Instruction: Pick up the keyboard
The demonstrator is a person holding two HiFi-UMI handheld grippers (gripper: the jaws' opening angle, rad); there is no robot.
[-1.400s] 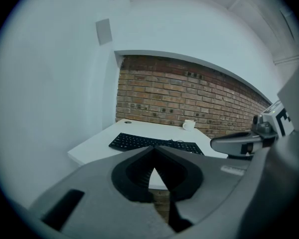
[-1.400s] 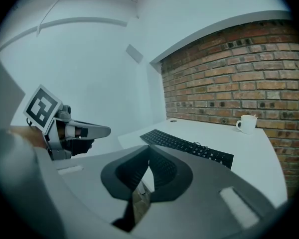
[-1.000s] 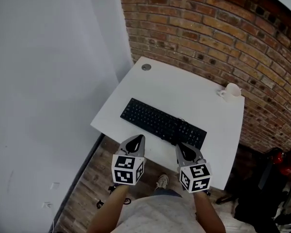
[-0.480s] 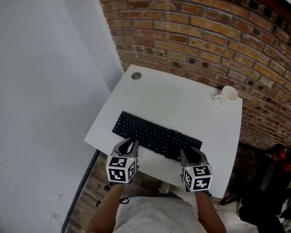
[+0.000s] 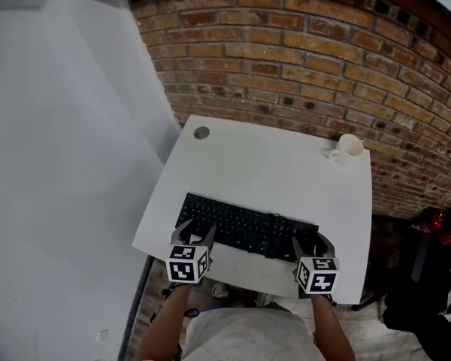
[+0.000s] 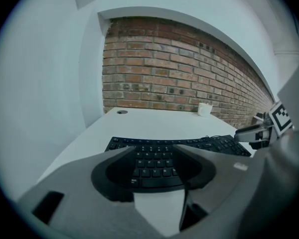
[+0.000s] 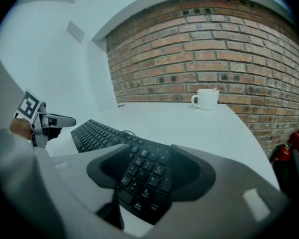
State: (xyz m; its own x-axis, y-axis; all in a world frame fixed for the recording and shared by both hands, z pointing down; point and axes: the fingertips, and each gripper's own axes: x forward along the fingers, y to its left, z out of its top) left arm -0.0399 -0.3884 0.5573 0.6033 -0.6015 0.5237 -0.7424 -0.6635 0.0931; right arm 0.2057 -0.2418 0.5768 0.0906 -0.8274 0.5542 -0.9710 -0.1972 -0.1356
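A black keyboard (image 5: 248, 228) lies across the near part of the white table (image 5: 270, 164), with its cable looped at its far edge. My left gripper (image 5: 194, 237) stands at the keyboard's left near corner, my right gripper (image 5: 313, 244) at its right near end. Both pairs of jaws are opening. In the left gripper view the keyboard (image 6: 189, 144) and its space bar show between the left gripper's (image 6: 157, 154) spread jaws, with no pad pressing on it. In the right gripper view the number pad of the keyboard (image 7: 89, 131) lies between the right gripper's (image 7: 149, 156) jaws, untouched.
A white cup (image 5: 349, 146) stands at the table's far right corner, by the brick wall (image 5: 323, 59). A round cable hole (image 5: 201, 132) sits at the far left corner. A white wall runs along the left. Dark bags (image 5: 428, 299) lie on the floor at right.
Both grippers have moved forward and down from the table's near edge to the keyboard's two ends. Their jaws have gone from shut to open.
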